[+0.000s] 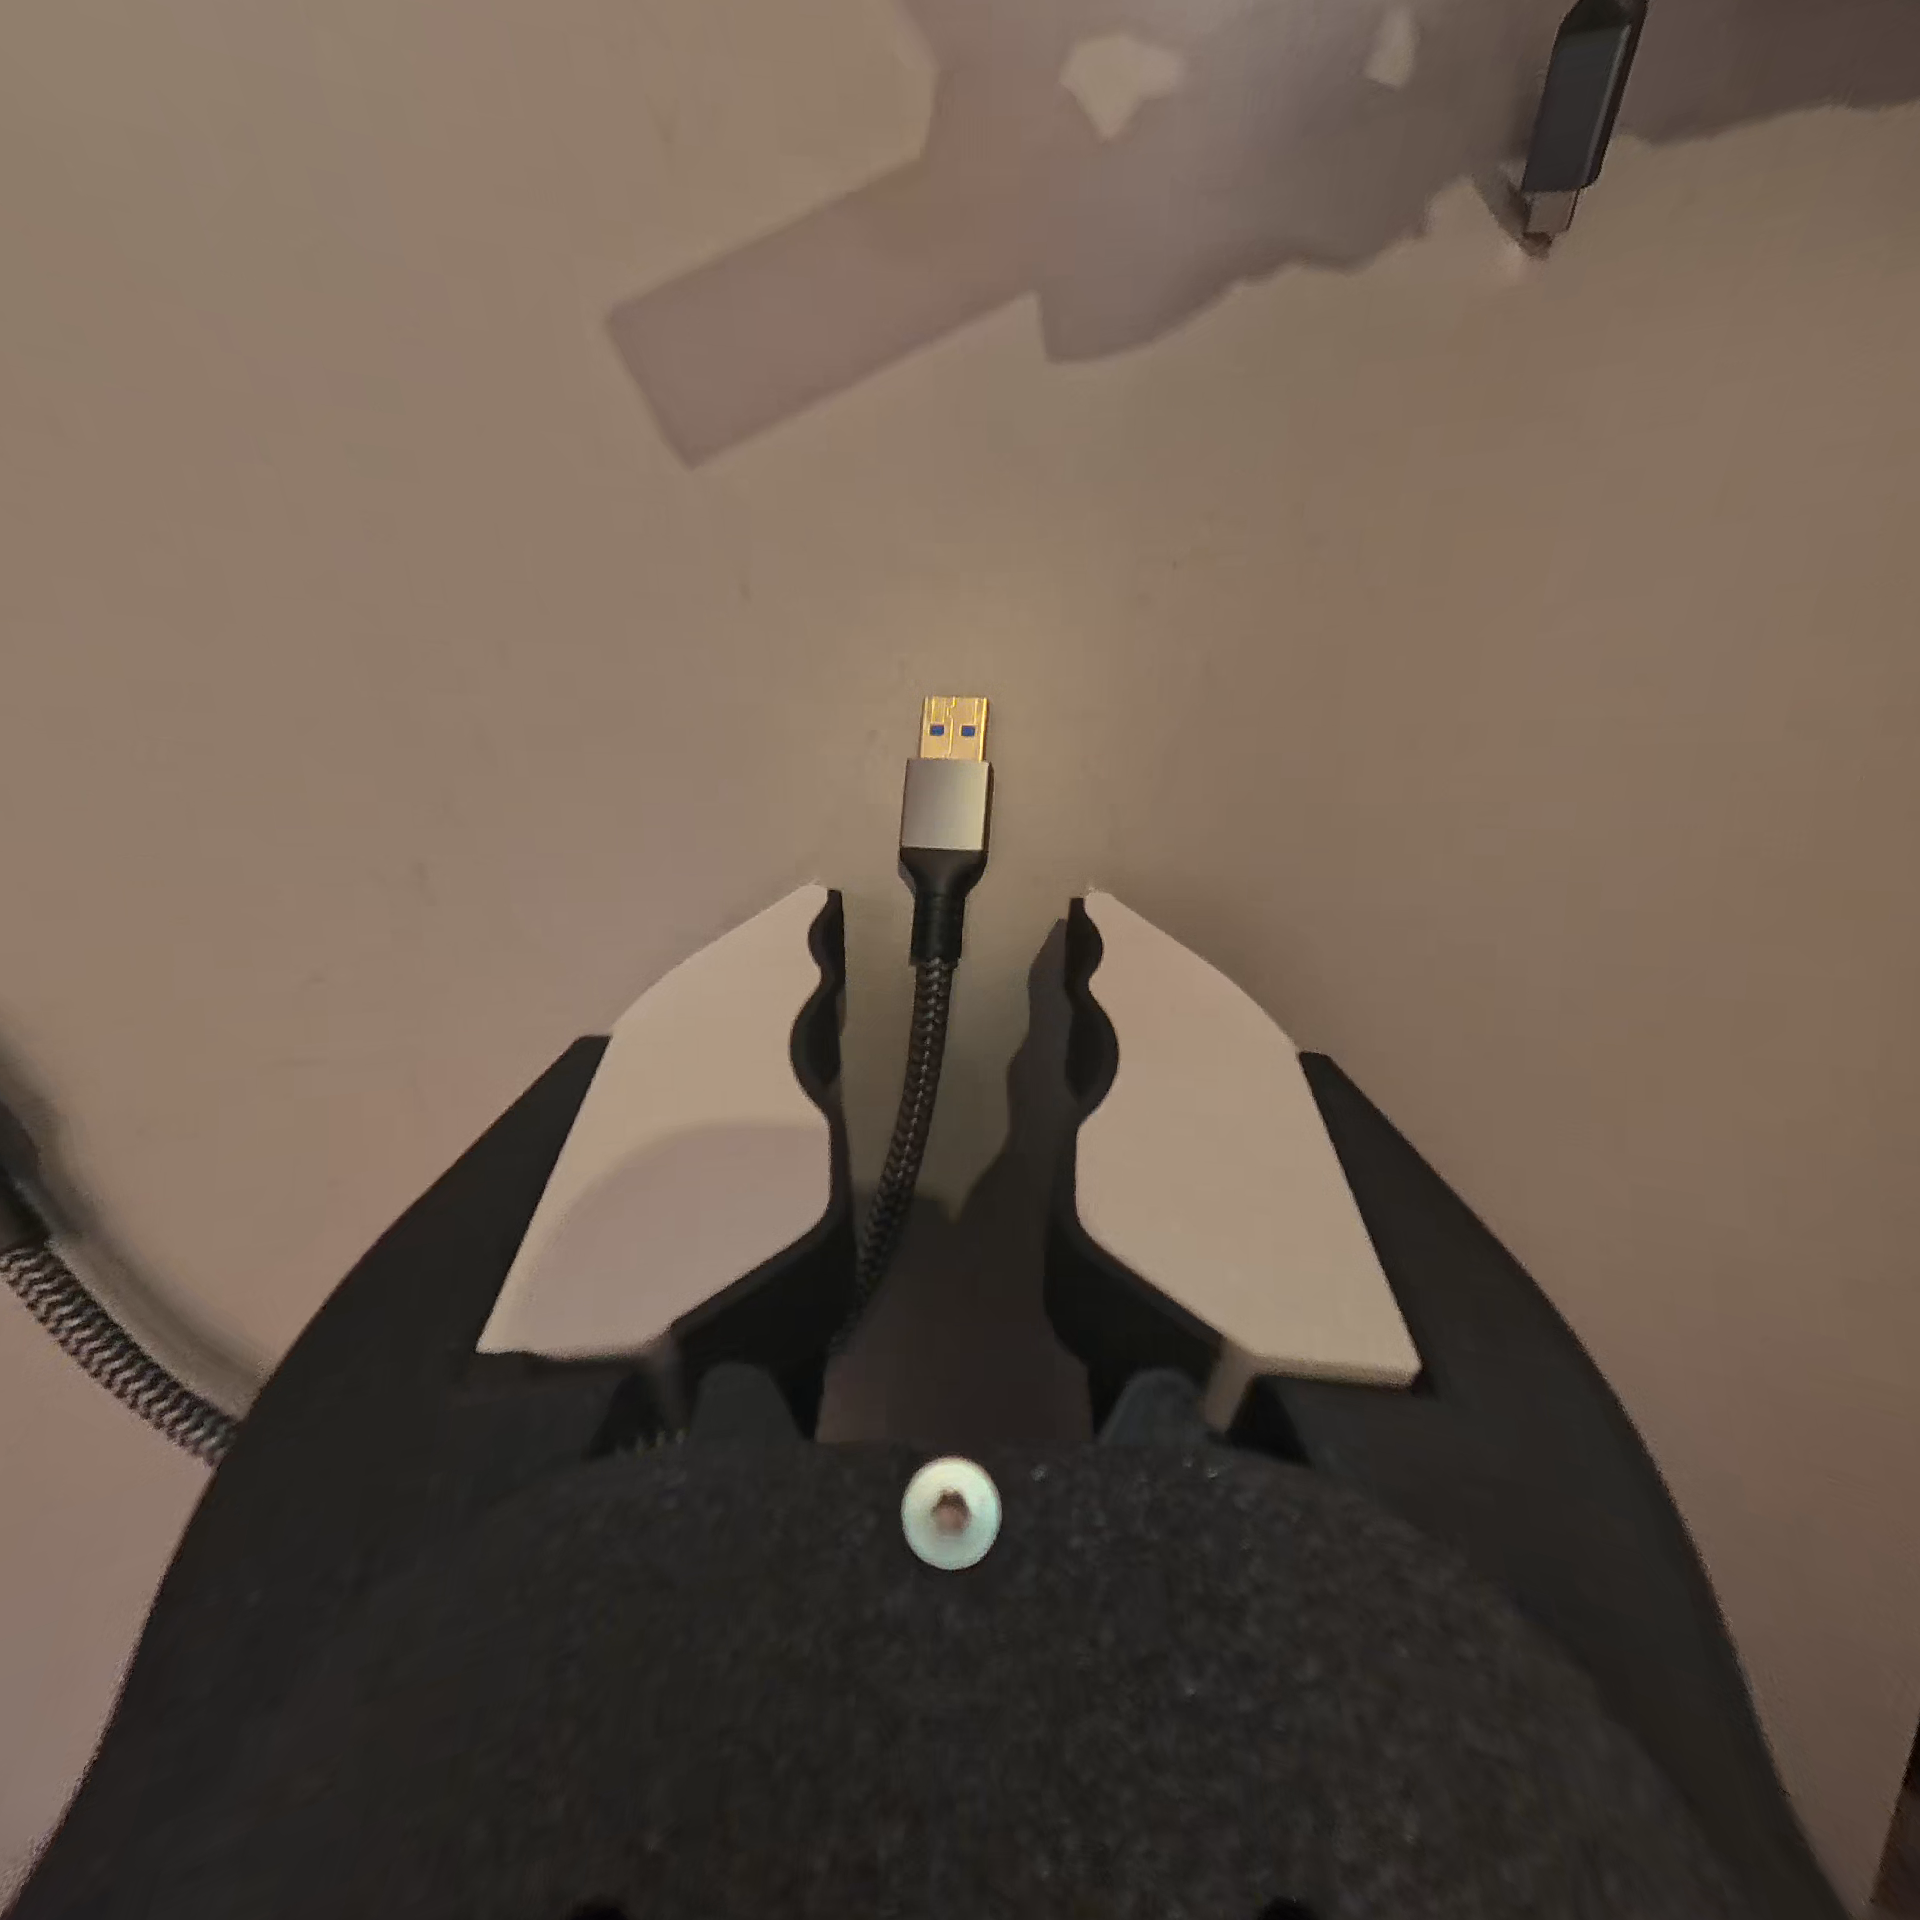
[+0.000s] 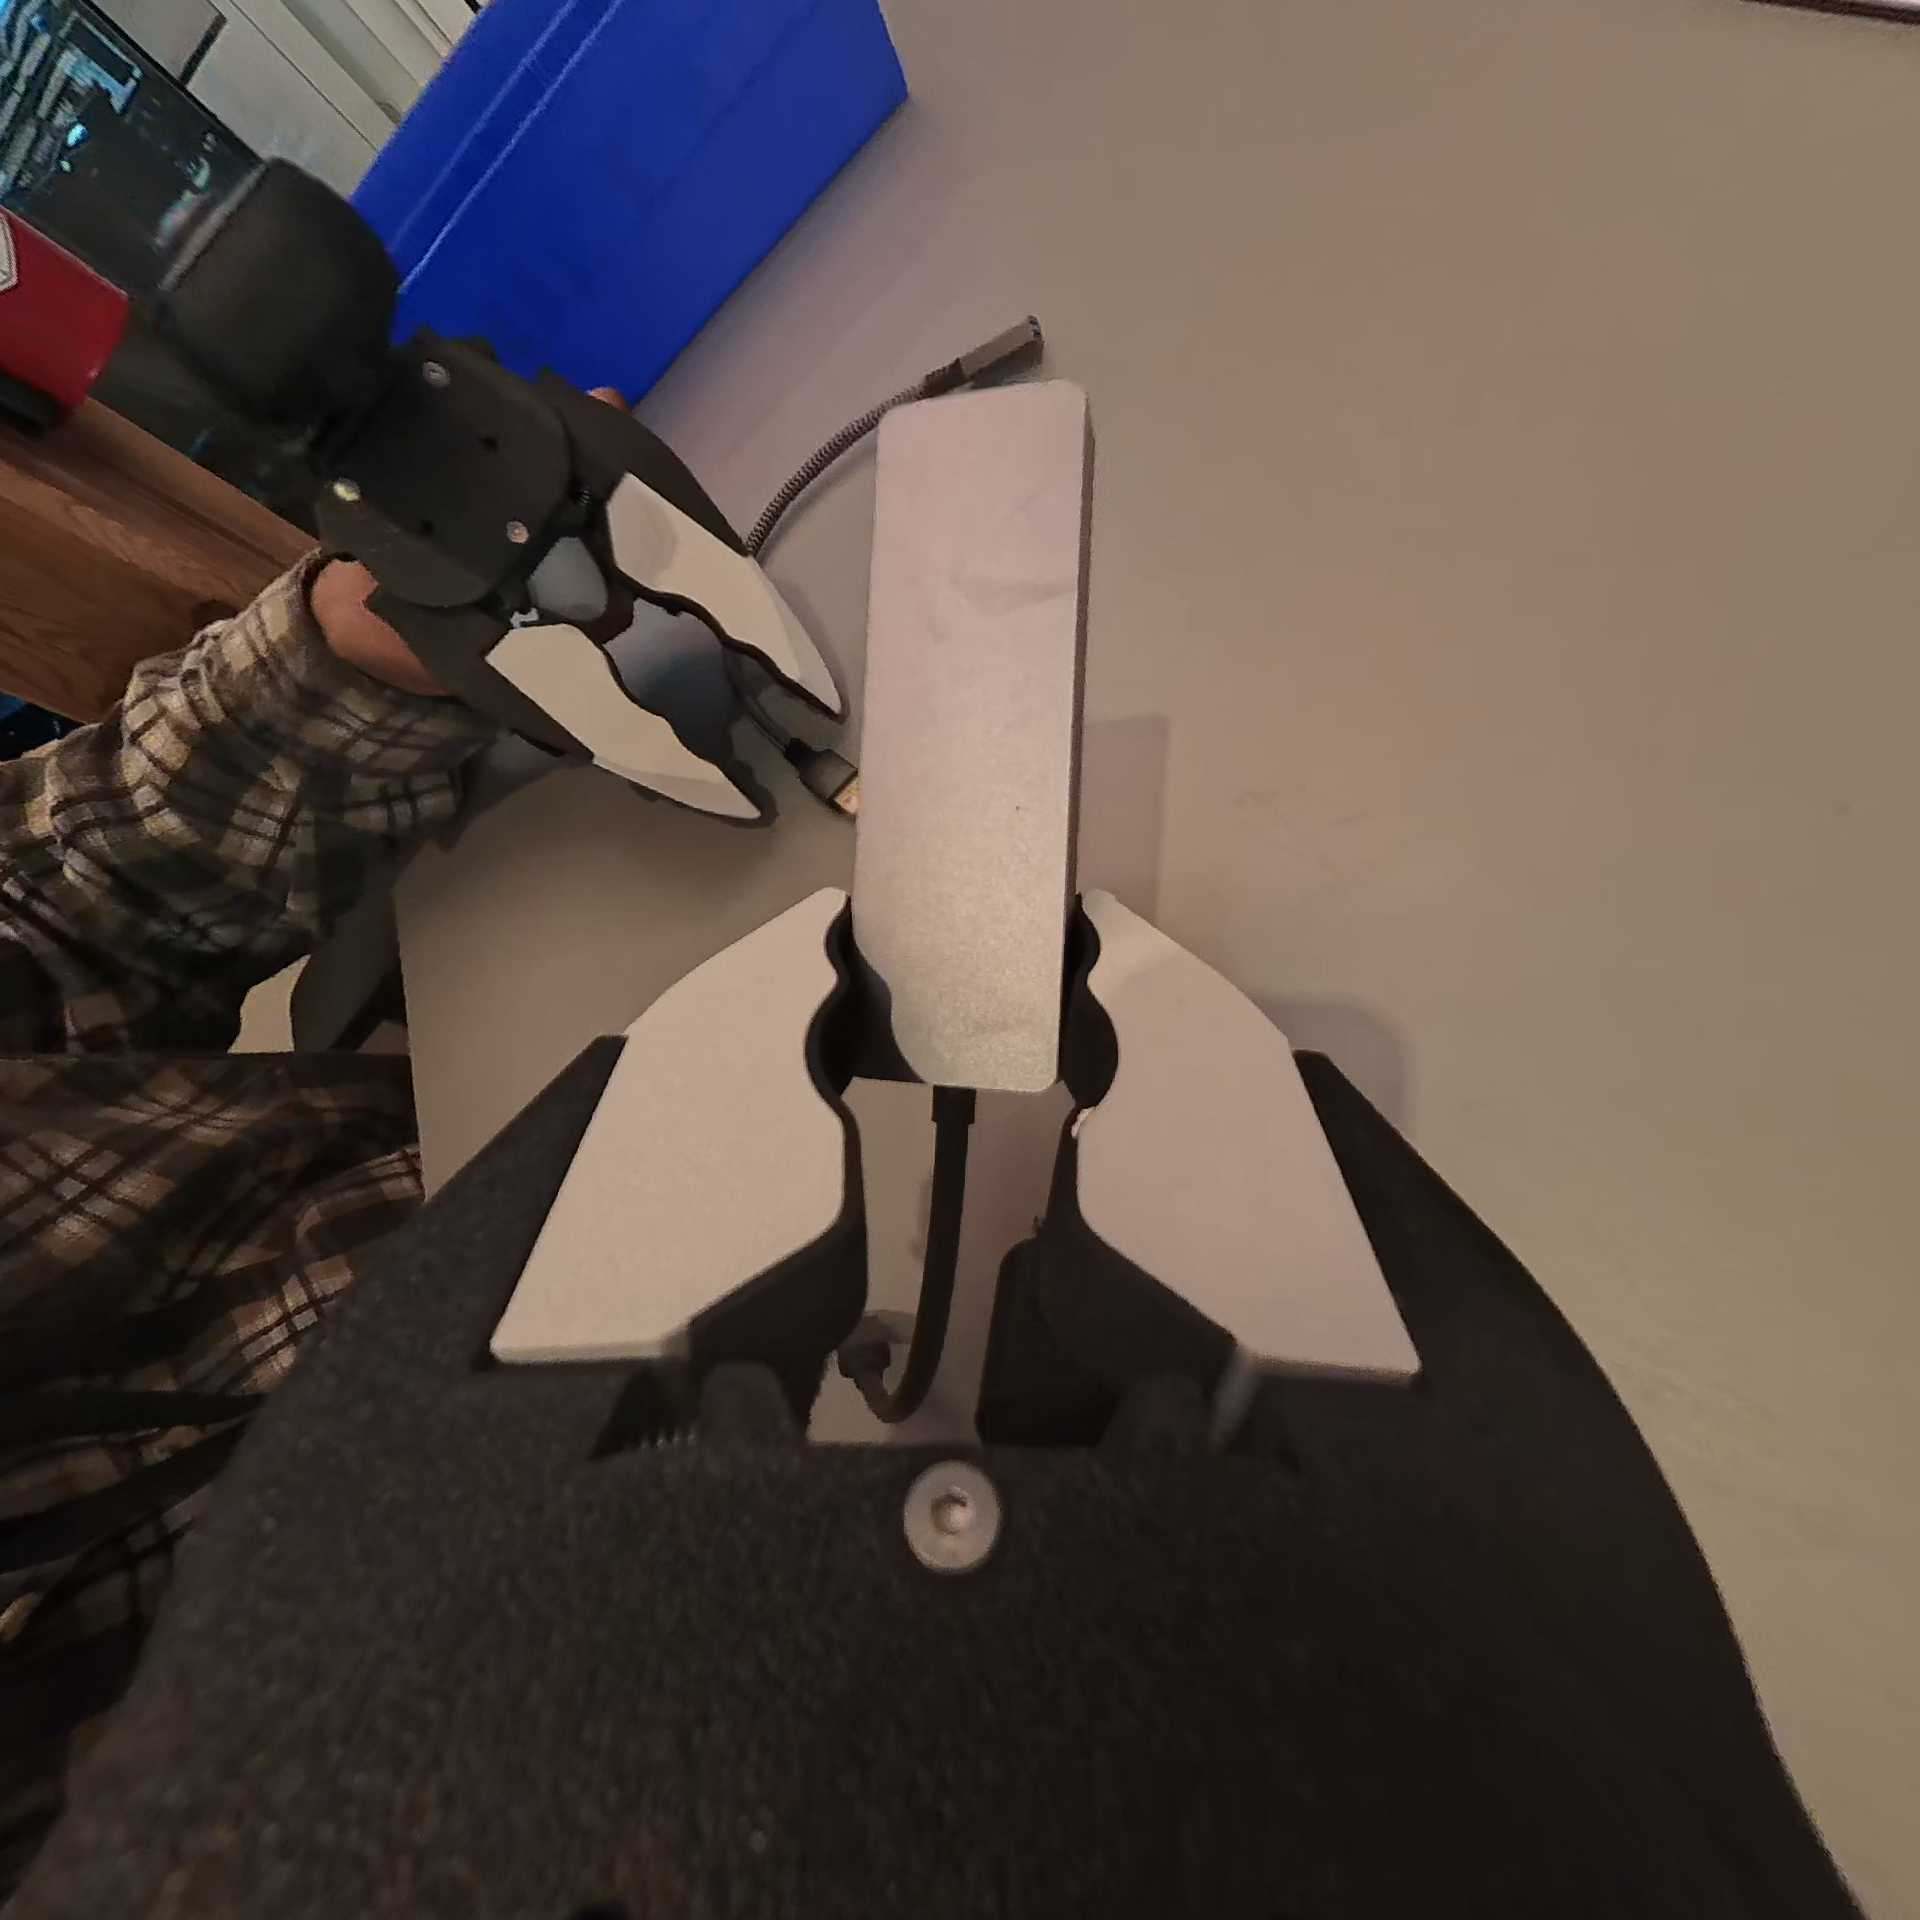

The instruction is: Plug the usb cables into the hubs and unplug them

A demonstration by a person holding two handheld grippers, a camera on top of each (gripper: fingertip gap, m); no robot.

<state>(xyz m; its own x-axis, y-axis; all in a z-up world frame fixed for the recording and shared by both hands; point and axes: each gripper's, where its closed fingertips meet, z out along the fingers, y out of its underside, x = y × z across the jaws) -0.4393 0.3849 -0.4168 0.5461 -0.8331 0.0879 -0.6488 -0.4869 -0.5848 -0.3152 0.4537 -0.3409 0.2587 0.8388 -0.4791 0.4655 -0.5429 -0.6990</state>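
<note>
Looking along the left gripper (image 1: 956, 914), we saw the USB cable (image 1: 914, 1101) run up the middle of the frame with its long axis vertical, its gold plug (image 1: 954, 727) pointing toward the top edge over the pale table (image 1: 416, 623). The gripper's jaws were spread, with a gap on each side of the braided cord, so the fingers (image 1: 727, 1091) flanked the cable and gripped nothing; the cable lay nearer the left finger. A second dark connector (image 1: 1574, 114) sat in the upper right corner, tip angled down, and another braided cable (image 1: 94, 1340) curved along the left edge. In the right wrist view, the right gripper (image 2: 961, 925) was pinching the near end of the grey hub (image 2: 971, 727), whose long axis ran up the centre of the frame, leaning slightly right; its own black cord (image 2: 940, 1247) trailed back between the fingers. The left gripper (image 2: 800, 748) sat in the left centre, jaws apart around the plug (image 2: 831, 774), which pointed at the hub's left side, just beside it. A blue box (image 2: 623, 177) stood in the upper left, and a plaid sleeve (image 2: 208, 779) filled the left edge.
</note>
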